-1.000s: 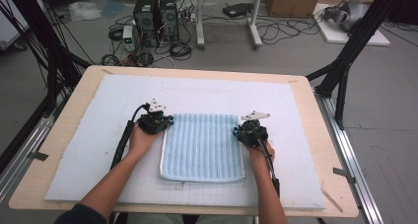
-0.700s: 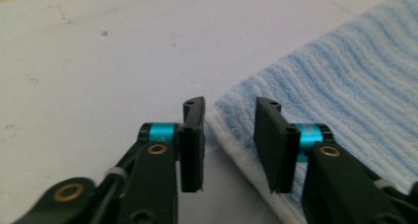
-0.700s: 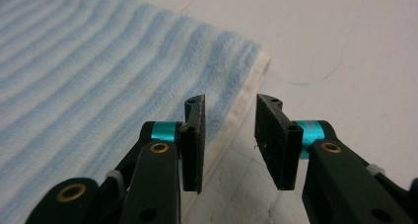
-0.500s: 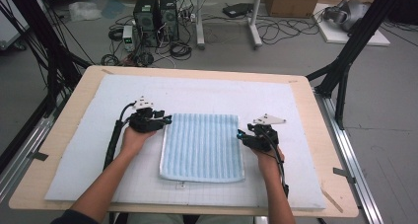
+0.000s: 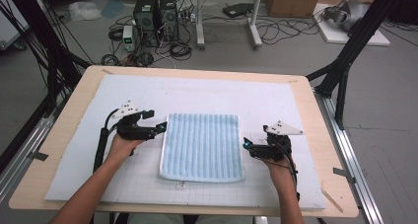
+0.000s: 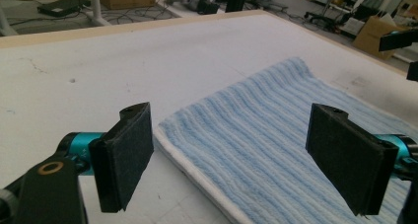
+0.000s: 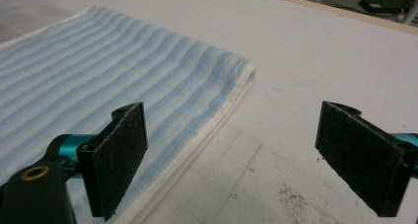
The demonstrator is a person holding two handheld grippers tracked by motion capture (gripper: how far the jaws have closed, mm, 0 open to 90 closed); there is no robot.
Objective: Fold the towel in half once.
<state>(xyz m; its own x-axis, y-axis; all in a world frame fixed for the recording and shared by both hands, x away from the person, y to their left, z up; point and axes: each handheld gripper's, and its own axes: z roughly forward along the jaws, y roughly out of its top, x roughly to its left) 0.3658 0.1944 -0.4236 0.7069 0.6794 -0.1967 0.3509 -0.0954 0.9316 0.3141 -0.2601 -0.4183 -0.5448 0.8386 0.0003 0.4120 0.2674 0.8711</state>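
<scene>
A light blue striped towel (image 5: 202,146) lies folded and flat in the middle of the white mat. My left gripper (image 5: 160,128) hovers just off the towel's far left corner, and its jaws have just been opening, with nothing gripped. In the left gripper view the gripper (image 6: 231,150) stands wide over the towel's (image 6: 276,120) edge, pads apart from it. My right gripper (image 5: 246,146) sits beside the towel's right edge, its jaws also just opened. In the right gripper view the gripper (image 7: 236,155) spans the towel's (image 7: 123,71) white hem and bare mat.
The white mat (image 5: 148,95) covers most of a wooden table (image 5: 320,135). Black frame posts (image 5: 345,71) stand at the table's sides. Computer towers (image 5: 155,12) and cables lie on the floor beyond the far edge. The mat has free room around the towel.
Both grippers let go of the towel's far corners and opened. The left one drew away to the left. The right one moved right and nearer the person. The towel stays flat.
</scene>
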